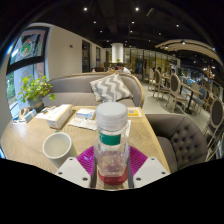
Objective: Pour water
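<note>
Tongs [112, 172] seemingly clenched on bottle [112, 140]; its base hidden, cup [57, 147] beside it.

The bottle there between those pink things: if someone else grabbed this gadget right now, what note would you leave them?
Hand-held gripper: fingers shut on the water bottle, held upright, white cap on.
White cup: on the wooden table, beside the bottle; no water visible in it.
Also on the table: tissue box, papers.
Done: bottle grasped.
Left: check that the cap is off or loose, carry the bottle over the cup, tilt, pour, set it back.
</note>
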Demonstrator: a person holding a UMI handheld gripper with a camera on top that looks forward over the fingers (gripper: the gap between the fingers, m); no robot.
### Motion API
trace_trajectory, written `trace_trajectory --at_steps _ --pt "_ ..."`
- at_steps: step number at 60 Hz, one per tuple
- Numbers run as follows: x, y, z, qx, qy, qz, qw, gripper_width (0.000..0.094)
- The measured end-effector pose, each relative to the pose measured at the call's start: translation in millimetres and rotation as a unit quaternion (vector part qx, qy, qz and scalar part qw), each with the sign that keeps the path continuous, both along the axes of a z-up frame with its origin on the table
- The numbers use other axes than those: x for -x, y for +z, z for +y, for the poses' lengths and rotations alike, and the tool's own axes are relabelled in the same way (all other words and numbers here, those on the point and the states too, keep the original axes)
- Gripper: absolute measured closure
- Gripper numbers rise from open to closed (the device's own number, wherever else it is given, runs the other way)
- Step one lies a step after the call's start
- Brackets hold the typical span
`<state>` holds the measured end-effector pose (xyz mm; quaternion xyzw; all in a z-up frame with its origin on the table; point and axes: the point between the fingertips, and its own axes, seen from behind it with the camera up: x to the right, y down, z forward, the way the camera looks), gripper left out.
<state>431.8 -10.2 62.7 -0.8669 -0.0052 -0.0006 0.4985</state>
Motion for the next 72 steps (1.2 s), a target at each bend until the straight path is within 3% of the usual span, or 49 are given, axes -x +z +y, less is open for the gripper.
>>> trace_trajectory --at_steps 10,18,24,32,52,72 --pt "-4 -41 -8 0.022 0.002 -0.001 1.0 0.0503" --pt "-7 -37 -10 0.002 0.003 0.01 1.0 0.0472" --pt "-6 -44 -11 0.019 0.001 0.014 1.0 0.0428" --pt "-3 -51 -28 0.06 -0.005 0.032 0.998 0.0069" --pt "26 54 -131 0.091 -0.049 0.017 0.995 0.0085" --pt "83 157 -236 0.07 -0.069 0.0 0.995 0.0081"
